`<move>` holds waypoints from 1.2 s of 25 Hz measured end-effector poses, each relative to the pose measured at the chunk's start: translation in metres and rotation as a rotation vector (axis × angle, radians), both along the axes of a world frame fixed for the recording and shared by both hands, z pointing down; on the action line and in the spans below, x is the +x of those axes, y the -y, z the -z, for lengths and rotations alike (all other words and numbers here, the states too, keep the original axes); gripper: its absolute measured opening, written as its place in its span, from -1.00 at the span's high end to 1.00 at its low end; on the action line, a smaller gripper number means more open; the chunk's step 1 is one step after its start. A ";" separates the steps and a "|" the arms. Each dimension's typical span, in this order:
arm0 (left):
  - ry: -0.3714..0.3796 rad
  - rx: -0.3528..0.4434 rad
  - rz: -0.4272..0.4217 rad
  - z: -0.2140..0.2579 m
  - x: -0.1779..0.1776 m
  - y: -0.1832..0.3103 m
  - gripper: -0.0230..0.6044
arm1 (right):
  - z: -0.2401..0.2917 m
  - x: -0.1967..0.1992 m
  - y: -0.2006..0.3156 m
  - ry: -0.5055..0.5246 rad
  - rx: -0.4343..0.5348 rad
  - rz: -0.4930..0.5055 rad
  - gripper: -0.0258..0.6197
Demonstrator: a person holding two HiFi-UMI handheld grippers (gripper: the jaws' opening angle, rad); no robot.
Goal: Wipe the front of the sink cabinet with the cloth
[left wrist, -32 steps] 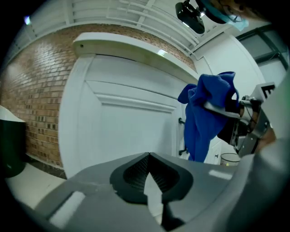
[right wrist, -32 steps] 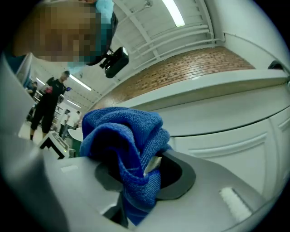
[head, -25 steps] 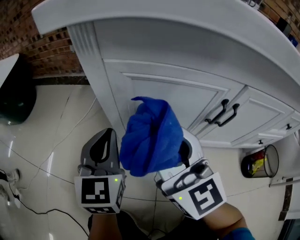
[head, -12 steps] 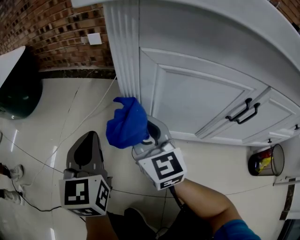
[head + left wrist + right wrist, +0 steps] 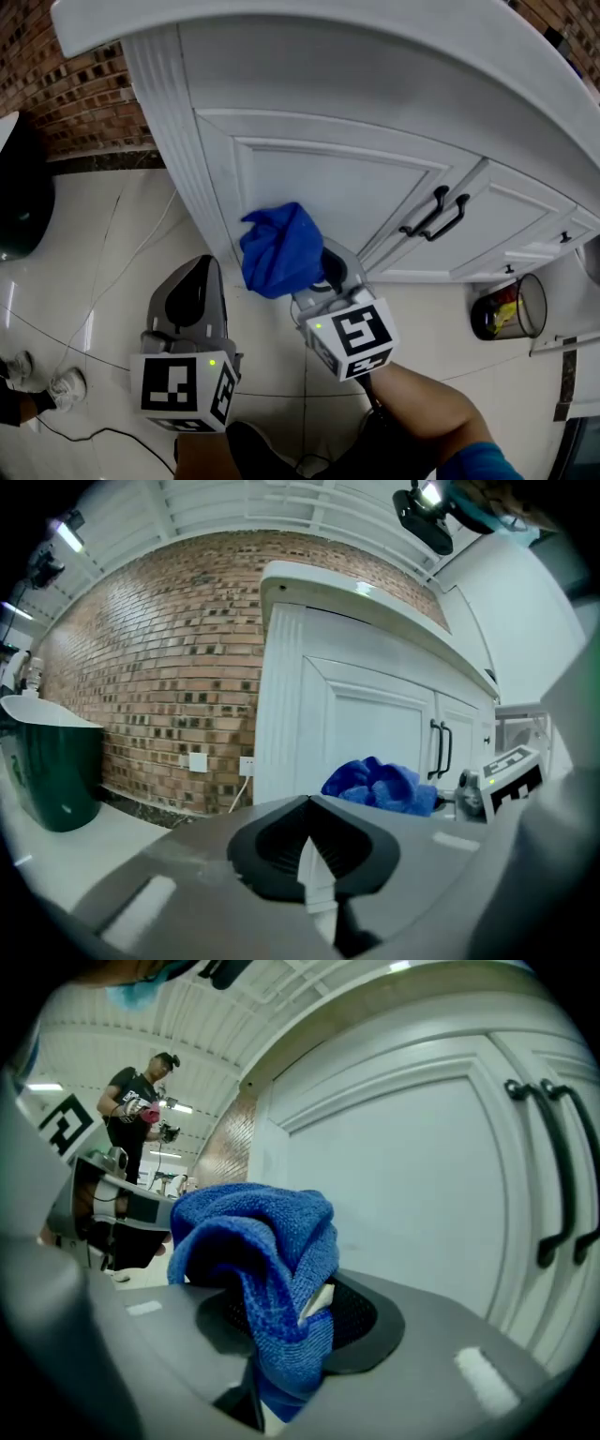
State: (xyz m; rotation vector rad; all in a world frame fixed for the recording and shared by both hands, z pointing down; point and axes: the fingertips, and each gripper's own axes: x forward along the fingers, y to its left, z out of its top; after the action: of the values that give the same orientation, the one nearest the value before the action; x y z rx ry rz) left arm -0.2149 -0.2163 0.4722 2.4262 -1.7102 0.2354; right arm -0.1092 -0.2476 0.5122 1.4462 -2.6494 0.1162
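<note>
Head view: crumpled blue terry cloth [image 5: 279, 251] low before white panelled sink cabinet door [image 5: 328, 187], bunched on right gripper [image 5: 319, 272]; left gripper [image 5: 197, 281] beside it (contact with door unclear).

Left gripper view: jaws together, nothing between.

Right gripper view: jaws clamped on cloth fold. Best: press wad flat, sweep overlapping strokes, skirt black bar handles [image 5: 433, 217].

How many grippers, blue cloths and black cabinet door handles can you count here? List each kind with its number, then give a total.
grippers: 2, the left gripper and the right gripper
blue cloth: 1
black door handles: 2
total: 5
</note>
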 end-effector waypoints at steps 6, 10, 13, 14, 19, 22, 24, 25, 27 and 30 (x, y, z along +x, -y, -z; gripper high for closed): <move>-0.018 0.009 -0.089 0.002 0.060 0.006 0.92 | -0.001 0.073 -0.012 -0.035 -0.042 -0.092 0.48; -0.021 -0.001 -0.146 -0.003 0.105 0.009 0.92 | -0.002 0.123 -0.021 -0.051 -0.066 -0.156 0.49; -0.024 -0.004 -0.189 -0.004 0.137 0.009 0.92 | -0.006 0.153 -0.031 -0.068 -0.084 -0.185 0.48; -0.026 -0.003 -0.202 -0.004 0.146 0.009 0.92 | -0.007 0.162 -0.034 -0.076 -0.089 -0.194 0.48; -0.033 -0.005 -0.263 -0.008 0.194 0.008 0.92 | -0.012 0.218 -0.046 -0.075 -0.112 -0.273 0.48; -0.033 -0.005 -0.304 -0.011 0.222 0.004 0.92 | -0.013 0.258 -0.050 -0.042 -0.128 -0.347 0.49; -0.029 -0.005 -0.332 -0.013 0.241 0.000 0.92 | -0.012 0.285 -0.053 -0.020 -0.135 -0.400 0.49; -0.026 -0.007 -0.347 -0.015 0.250 -0.002 0.92 | -0.012 0.299 -0.055 -0.007 -0.138 -0.429 0.49; -0.020 -0.014 -0.374 -0.020 0.266 -0.005 0.92 | -0.012 0.326 -0.058 0.022 -0.143 -0.487 0.48; -0.009 -0.024 -0.406 -0.027 0.287 -0.010 0.92 | -0.010 0.366 -0.064 0.034 -0.136 -0.574 0.48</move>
State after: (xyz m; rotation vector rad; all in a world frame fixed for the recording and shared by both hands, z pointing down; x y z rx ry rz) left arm 0.0726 -0.2064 0.4990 2.7273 -1.1859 0.2907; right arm 0.2569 -0.1837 0.5222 2.1140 -2.1160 0.3634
